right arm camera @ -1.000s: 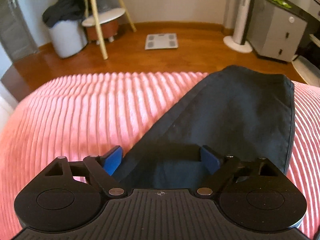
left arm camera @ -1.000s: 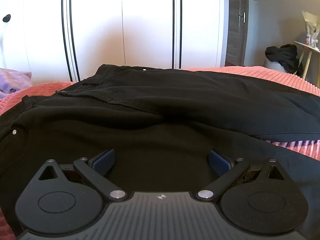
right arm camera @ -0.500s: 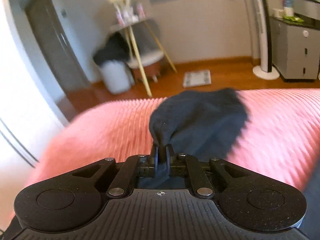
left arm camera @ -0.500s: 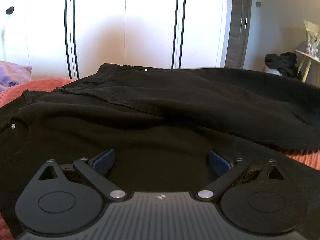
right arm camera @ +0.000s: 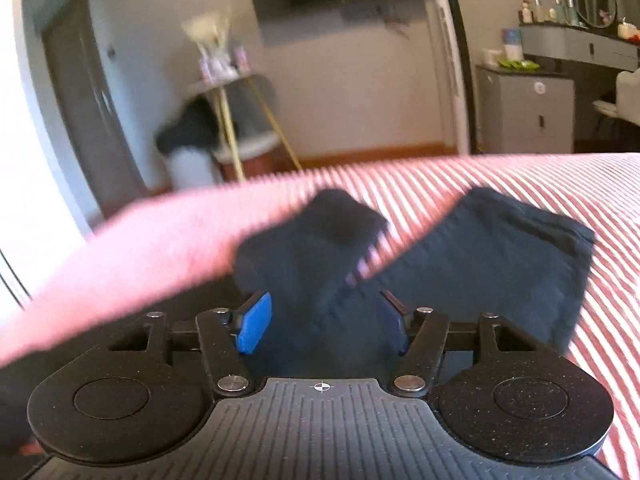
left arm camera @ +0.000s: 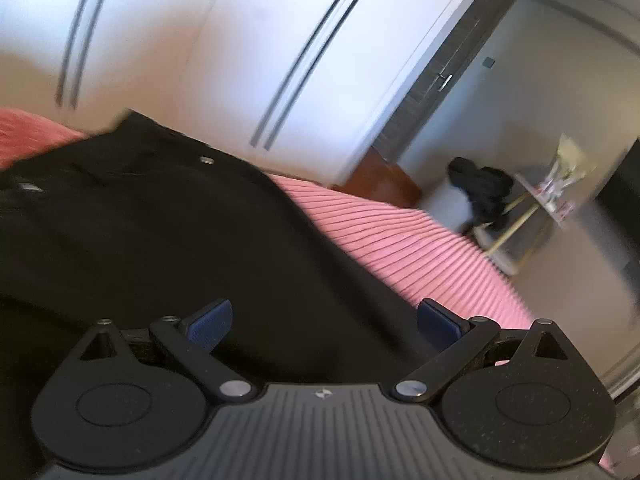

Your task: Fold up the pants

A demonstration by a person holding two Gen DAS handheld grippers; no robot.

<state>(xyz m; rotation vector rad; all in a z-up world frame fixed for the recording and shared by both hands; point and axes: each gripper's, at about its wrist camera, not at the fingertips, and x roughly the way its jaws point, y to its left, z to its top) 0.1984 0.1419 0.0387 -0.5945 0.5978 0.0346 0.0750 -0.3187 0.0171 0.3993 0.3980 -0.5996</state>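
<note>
On the pink ribbed bed [right arm camera: 500,184], black pants [left arm camera: 160,248] lie with a leg end bunched between the right gripper [right arm camera: 322,326], whose jaws have parted after clamping it moments ago; the left gripper [left arm camera: 324,320] hovers spread-jawed, suggesting a completed fold.

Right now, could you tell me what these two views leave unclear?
- Right view: whether the right gripper grips the pants; fingers apart, motion blur.
- Left view: pants cut off at the left edge, near part hidden behind the open left gripper.
- Both: bedspread and room smeared.
</note>
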